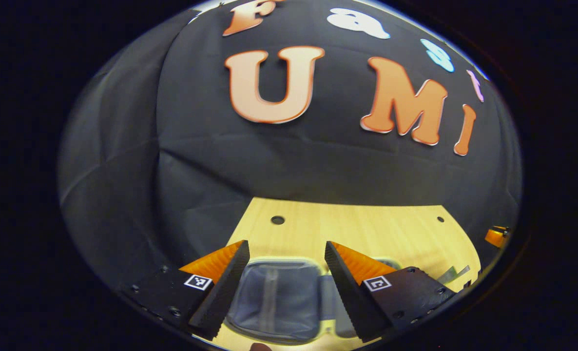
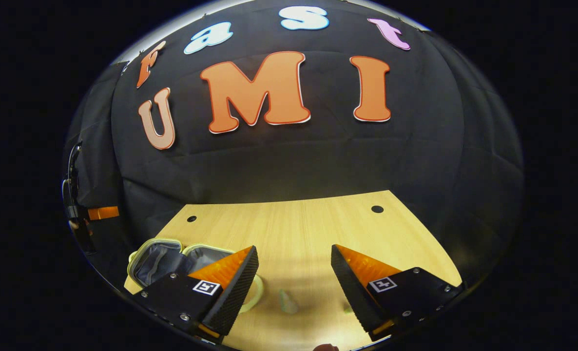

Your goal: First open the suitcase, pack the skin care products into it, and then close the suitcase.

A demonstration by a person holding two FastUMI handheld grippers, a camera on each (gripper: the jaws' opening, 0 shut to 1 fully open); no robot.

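Both grippers' jaws apart above the open suitcase (image 1: 274, 297).

Both tongs (image 1: 286, 251) (image 2: 294, 256) apparently wide apart, empty.

Open suitcase (image 2: 164, 261) on wooden table (image 2: 298, 229)

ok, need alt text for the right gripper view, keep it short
The right tool hangs open above a light wooden table, nothing between its fingers. To its left lies an open suitcase with a grey lining and pale rim, and a small pale item, too blurred to identify, sits on the table between the fingers.
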